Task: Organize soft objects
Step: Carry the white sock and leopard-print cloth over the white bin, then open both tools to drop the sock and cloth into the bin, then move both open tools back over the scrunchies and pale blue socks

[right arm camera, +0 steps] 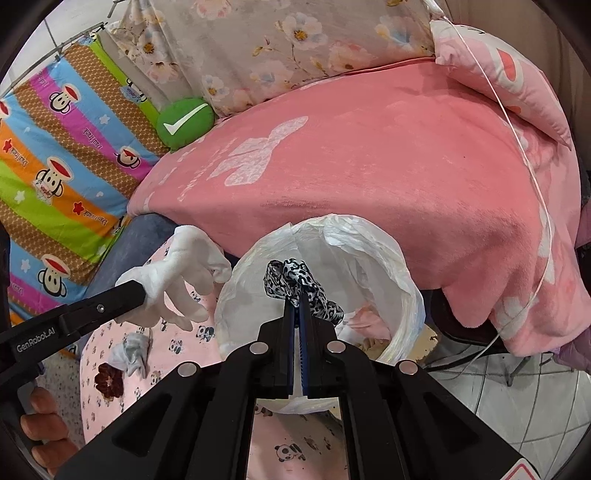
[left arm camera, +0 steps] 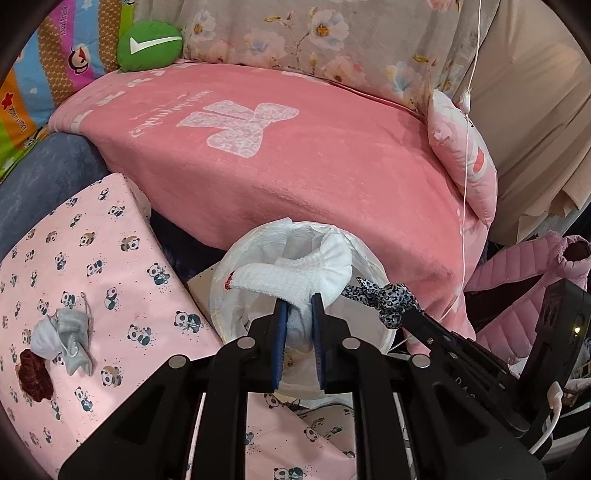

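My left gripper (left arm camera: 298, 300) is shut on a white sock (left arm camera: 295, 275), which hangs over the mouth of a round bin lined with a white plastic bag (left arm camera: 225, 291). In the right wrist view the same white sock (right arm camera: 177, 273) droops left of the bin (right arm camera: 406, 280). My right gripper (right arm camera: 297, 300) is shut on a leopard-print hair tie (right arm camera: 295, 282), held above the bin's opening. The hair tie (left arm camera: 388, 299) also shows at the bin's right rim in the left wrist view. A grey-white sock pair (left arm camera: 64, 338) and a dark red scrunchie (left arm camera: 35, 374) lie on the panda-print cushion (left arm camera: 110, 258).
A pink blanket (left arm camera: 295, 155) covers the bed behind the bin, with a floral quilt (left arm camera: 314, 33), a green check-mark pillow (left arm camera: 149, 44) and a small pink pillow (left arm camera: 461, 158). A pink padded jacket (left arm camera: 517, 280) lies right. Tiled floor (right arm camera: 517, 398) shows at lower right. A hand (right arm camera: 40, 428) grips the left tool.
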The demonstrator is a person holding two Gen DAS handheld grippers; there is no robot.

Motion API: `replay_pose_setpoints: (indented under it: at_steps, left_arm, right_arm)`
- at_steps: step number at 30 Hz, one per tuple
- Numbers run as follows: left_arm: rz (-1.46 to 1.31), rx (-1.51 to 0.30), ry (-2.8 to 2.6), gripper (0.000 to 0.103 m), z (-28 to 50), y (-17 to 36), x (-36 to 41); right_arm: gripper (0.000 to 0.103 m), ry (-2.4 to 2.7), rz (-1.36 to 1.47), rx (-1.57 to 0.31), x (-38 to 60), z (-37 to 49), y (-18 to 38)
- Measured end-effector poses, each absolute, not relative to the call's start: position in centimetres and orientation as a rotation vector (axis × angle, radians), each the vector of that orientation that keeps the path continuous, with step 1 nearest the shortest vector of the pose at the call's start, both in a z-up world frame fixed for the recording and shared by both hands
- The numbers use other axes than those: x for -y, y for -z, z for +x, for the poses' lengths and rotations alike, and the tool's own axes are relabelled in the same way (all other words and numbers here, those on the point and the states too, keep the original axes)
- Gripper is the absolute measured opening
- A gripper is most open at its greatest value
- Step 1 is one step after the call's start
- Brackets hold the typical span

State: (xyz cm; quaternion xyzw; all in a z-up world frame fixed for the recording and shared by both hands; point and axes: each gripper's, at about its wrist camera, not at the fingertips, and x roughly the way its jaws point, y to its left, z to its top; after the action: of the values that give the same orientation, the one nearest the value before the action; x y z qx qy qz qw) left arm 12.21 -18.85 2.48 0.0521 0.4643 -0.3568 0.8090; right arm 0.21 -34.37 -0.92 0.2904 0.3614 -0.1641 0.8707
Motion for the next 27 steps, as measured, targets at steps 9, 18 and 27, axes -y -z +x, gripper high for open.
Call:
replay_pose_setpoints:
  at_steps: [9, 18, 27]
  left_arm:
    - [0.100, -0.939, 0.696, 0.071, 12.3, -2.8, 18.4]
    - [0.108, -0.934, 0.609, 0.071, 12.9, -2.4, 16.0]
    - [0.073, -0.929, 0.539, 0.071, 13.1, -2.3, 12.6]
  right_arm:
    - [0.025, 0.358, 0.616, -0.748, 34.2, 0.8, 1.2]
    - [0.033, 0.344, 0.600, -0.755, 33.1, 1.4, 0.8]
    - [0.042, 0.312, 0.574, -0.754, 30.8, 1.9, 0.3]
